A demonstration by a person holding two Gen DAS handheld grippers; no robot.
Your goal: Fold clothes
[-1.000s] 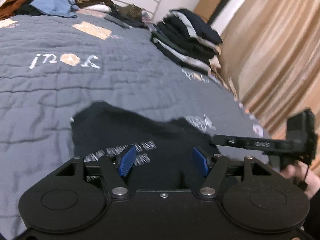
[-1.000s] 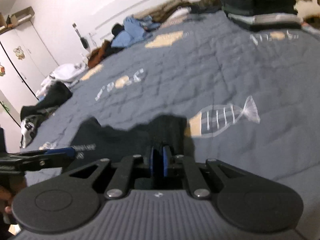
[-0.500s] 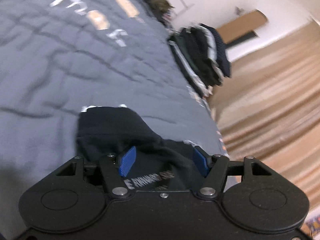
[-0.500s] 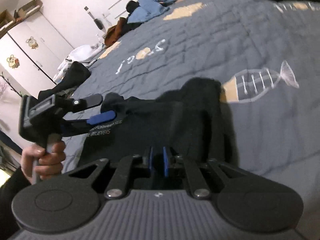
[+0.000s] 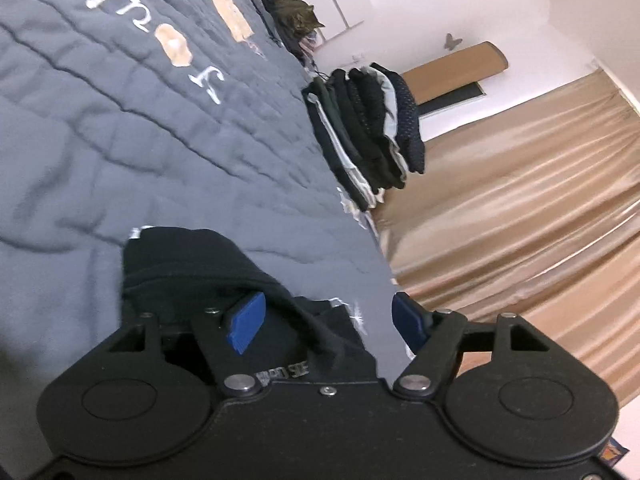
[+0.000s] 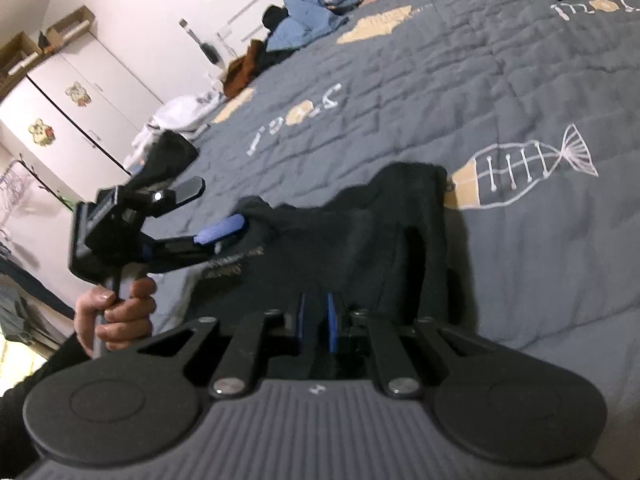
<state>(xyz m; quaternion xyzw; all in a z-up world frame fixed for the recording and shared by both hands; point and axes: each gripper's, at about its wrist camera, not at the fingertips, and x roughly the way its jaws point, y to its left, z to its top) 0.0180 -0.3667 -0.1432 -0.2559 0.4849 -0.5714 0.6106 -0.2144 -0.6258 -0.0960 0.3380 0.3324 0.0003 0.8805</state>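
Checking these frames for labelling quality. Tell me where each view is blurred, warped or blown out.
Left wrist view: horizon steeply tilted, fisheye bends the curtain; the quilt is smeared, and the black garment shows little detail. Right wrist view: the left hand-held gripper and the hand on it are motion-blurred, the wardrobe is washed out, and the quilt lines curve at the edges.

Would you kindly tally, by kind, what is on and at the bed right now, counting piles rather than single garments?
Black garment being folded: 1
Stacks of folded clothes: 1
Heaps of unfolded clothes: 1, though the heaps blur together
Hand-held tools: 2, the left tool, its jaws opening over the garment, and the right tool
Total: 5
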